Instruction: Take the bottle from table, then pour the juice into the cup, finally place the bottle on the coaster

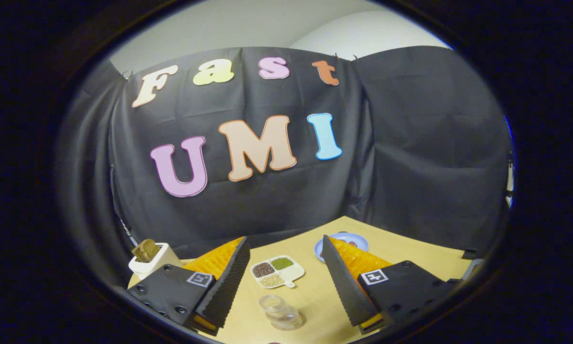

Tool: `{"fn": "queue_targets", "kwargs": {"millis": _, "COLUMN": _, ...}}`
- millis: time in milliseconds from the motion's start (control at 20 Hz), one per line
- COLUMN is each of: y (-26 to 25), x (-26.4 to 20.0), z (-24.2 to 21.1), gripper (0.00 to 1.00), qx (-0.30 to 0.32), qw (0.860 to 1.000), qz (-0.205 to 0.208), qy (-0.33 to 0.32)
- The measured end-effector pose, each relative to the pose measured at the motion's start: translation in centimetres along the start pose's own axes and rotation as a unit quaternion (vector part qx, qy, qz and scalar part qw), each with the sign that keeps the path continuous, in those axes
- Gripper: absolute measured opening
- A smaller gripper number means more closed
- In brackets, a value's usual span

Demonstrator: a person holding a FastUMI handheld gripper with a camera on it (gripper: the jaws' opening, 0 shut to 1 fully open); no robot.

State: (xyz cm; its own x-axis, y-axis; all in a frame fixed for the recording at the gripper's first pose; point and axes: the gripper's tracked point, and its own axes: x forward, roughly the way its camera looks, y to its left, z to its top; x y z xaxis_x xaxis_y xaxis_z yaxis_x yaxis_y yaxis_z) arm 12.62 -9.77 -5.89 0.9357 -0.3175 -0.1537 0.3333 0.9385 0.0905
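Note:
My gripper (283, 260) is open, its two fingers spread wide with nothing held between them. Down on the wooden table (401, 251), between the fingers and close in, stands a small clear glass cup (280, 311), seen from above. A round pale blue coaster (343, 242) lies on the table beyond the right finger, which covers part of it; a small orange bit shows on it.
A white divided dish (277, 271) holding several kinds of grains lies between the fingers, just past the cup. A white toaster (152, 258) with bread slices stands behind the left finger. Black cloth walls close off the table's far sides.

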Motion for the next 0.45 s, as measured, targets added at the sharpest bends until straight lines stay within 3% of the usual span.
{"fn": "queue_targets", "kwargs": {"millis": 450, "y": -3.8, "x": -0.7, "z": 4.4, "gripper": 0.96, "qx": 0.013, "qw": 1.000, "qz": -0.005, "qy": -0.024}}
